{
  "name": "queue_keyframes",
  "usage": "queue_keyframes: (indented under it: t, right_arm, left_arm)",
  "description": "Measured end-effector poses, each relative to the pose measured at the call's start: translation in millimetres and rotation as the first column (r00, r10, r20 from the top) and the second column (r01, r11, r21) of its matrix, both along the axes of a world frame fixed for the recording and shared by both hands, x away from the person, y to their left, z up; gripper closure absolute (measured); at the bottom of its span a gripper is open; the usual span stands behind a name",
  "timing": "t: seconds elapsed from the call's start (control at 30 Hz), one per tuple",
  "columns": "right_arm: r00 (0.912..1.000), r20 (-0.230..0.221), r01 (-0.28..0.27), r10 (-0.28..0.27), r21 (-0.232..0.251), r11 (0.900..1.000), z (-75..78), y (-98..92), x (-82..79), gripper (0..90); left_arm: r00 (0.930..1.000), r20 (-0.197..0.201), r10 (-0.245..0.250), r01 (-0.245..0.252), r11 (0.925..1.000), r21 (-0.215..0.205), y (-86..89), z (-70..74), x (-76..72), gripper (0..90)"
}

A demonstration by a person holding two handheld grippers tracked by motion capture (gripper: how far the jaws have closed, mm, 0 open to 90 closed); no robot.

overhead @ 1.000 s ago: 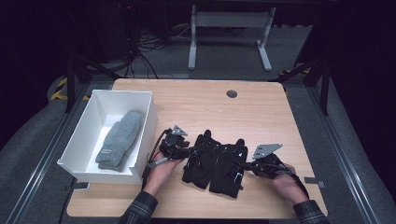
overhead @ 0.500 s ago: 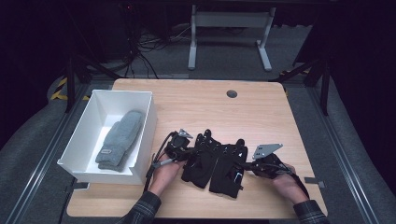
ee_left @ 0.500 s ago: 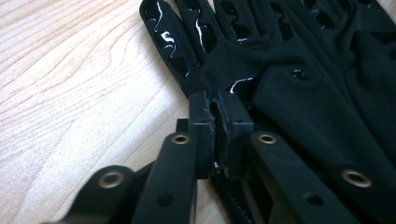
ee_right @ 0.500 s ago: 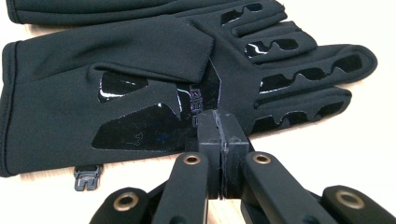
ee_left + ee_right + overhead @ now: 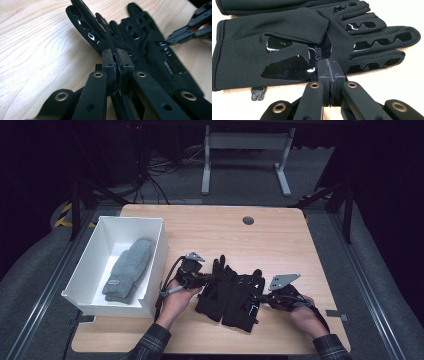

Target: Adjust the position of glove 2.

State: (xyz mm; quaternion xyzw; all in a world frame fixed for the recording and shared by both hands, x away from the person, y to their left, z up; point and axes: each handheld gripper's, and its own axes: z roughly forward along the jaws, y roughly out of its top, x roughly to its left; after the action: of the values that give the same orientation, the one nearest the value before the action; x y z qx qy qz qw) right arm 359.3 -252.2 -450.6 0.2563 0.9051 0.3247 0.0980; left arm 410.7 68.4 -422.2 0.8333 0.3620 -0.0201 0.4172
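Black gloves lie side by side on the table, near its front edge, right of the white bin. Our left gripper has just been closing; its fingers pinch the left glove's edge. Our right gripper has its fingers pressed together on the right glove's edge. A grey mitten rests in the bin.

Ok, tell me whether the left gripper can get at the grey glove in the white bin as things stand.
Probably not yet: the left gripper is shut on the black gloves, so it's occupied. The white bin is open-topped right beside it, and the grey glove lies uncovered.
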Motion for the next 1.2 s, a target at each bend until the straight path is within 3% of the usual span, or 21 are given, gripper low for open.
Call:
queue_keyframes:
  t: [0.3,0.63,0.9,1.2]
  right_arm:
    - [0.9999,-0.001,-0.014,0.014,0.006,1.0,-0.6,10.7,2.5,90.0]
    - [0.9997,0.005,-0.023,0.022,0.007,1.0,-1.5,26.6,7.5,90.0]
    - [0.9997,0.007,-0.023,0.023,0.011,1.0,-2.1,37.3,8.4,90.0]
    - [0.9996,0.015,-0.023,0.023,0.016,1.0,-3.3,49.7,10.2,90.0]
  left_arm:
    - [0.9992,0.022,-0.033,0.033,0.999,-0.03,-5.1,17.5,-3.8,86.8]
    - [0.996,0.019,-0.087,0.088,0.9939,-0.066,-17.9,23.3,-8.6,86.7]
    - [0.99,0.001,-0.141,0.141,0.9879,-0.064,-35.9,16.9,-7.1,86.7]
    - [0.9801,-0.027,-0.197,0.196,0.9802,-0.029,-56.8,2.5,-7.8,86.2]
